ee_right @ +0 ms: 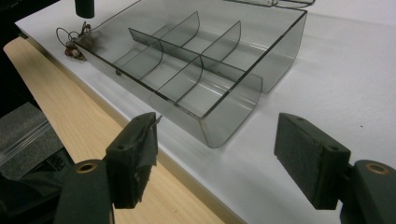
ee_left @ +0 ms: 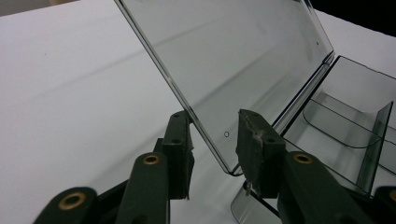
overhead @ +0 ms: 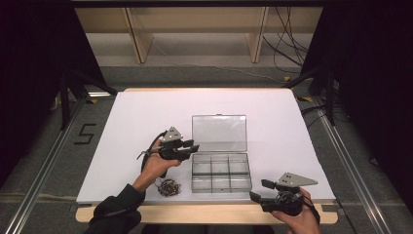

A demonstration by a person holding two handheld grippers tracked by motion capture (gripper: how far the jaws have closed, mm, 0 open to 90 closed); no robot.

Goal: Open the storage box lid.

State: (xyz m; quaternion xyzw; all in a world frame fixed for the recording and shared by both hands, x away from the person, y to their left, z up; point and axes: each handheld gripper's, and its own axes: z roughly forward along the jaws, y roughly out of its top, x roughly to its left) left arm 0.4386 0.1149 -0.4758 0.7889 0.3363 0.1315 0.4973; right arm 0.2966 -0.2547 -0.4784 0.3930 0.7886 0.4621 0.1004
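Observation:
A clear plastic box with several compartments stands on the white table, and its clear lid is raised behind it. My left gripper is at the lid's left edge. In the left gripper view the lid has its lower corner between the jaws of that gripper, and there is a gap on the right pad's side. The box lies beyond. My right gripper hovers by the box's front right corner. In the right gripper view this gripper is open and holds nothing, facing the box.
A small tangle of wire lies on the table left of the box, also seen as a tangle past the box's far corner. The table's wooden front edge runs just below my right gripper. Black curtains and metal rails flank the table.

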